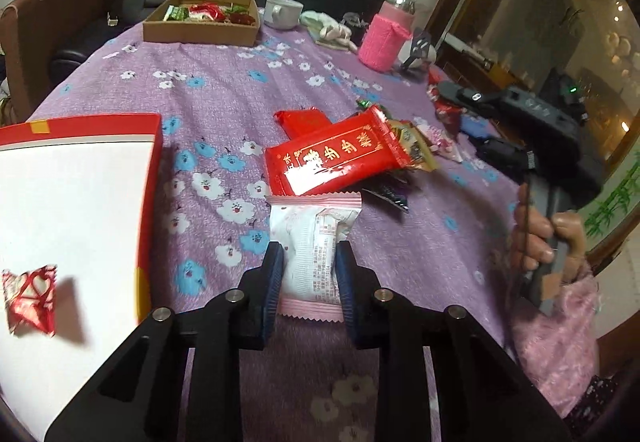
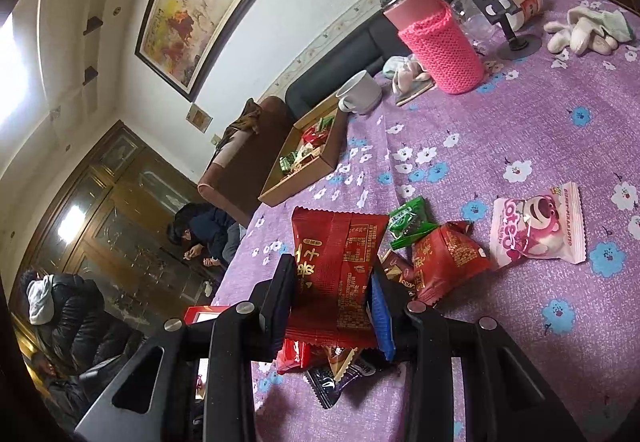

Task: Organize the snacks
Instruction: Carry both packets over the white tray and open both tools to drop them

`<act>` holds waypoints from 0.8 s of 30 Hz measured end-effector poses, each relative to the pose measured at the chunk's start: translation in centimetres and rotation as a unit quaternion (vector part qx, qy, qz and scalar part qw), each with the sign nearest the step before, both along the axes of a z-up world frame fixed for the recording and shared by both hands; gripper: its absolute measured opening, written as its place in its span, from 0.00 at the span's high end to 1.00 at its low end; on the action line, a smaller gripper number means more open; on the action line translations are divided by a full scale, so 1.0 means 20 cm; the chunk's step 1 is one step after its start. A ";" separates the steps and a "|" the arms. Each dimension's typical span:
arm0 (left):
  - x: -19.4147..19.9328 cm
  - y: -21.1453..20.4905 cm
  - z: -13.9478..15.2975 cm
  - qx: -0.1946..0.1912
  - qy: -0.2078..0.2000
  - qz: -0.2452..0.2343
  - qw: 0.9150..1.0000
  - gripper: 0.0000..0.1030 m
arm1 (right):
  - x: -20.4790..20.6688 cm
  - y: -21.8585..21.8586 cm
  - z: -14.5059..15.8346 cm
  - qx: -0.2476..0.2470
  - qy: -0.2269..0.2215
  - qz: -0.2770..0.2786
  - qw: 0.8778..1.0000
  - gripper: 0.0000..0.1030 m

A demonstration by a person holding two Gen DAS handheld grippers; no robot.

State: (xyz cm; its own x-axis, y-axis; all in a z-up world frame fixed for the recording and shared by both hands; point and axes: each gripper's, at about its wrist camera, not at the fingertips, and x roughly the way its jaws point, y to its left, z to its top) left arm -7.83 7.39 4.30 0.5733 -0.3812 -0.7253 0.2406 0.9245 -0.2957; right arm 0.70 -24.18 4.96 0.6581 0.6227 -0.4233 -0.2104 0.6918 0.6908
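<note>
My left gripper (image 1: 310, 248) is shut on a white and pink snack packet (image 1: 308, 226), which stands upright between the blue pads (image 1: 274, 274) above the purple flowered cloth (image 1: 224, 90). To its left lies a red-rimmed white box (image 1: 80, 202) with one red wrapped candy (image 1: 30, 302) inside. My right gripper (image 2: 332, 274) is shut on a red snack packet (image 2: 336, 238), lifted over a pile of loose snacks: a green packet (image 2: 408, 226), a dark red packet (image 2: 448, 262) and a pink Lotso packet (image 2: 536, 226). A long red packet (image 1: 332, 154) lies just beyond the left gripper.
A cardboard box (image 1: 200, 18) holding several snacks sits at the far side, beside a white mug (image 1: 282, 12) and a bottle in a pink knitted sleeve (image 1: 386, 38). A hand (image 1: 548, 238) grips the other tool at the right. People (image 2: 208, 234) sit beyond the table edge.
</note>
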 end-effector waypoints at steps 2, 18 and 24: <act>-0.04 0.03 0.03 -0.008 -0.009 0.002 1.000 0.77 | -0.01 0.02 0.00 -0.006 -0.005 0.002 1.000 0.64; -0.41 0.52 0.24 -0.022 -0.093 0.075 0.993 0.76 | -0.12 0.52 0.04 -0.015 0.002 0.099 0.995 0.64; -0.41 0.70 0.17 -0.020 -0.091 0.123 0.988 0.76 | -0.17 0.91 0.05 -0.007 0.007 0.176 0.984 0.64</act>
State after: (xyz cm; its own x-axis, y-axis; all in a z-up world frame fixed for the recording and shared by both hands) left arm -15.95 21.40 7.72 0.7717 -0.2404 -0.5888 0.0620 0.9498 -0.3065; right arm -2.72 -5.89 6.00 0.3968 0.8057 -0.4398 -0.4297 0.5865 0.6866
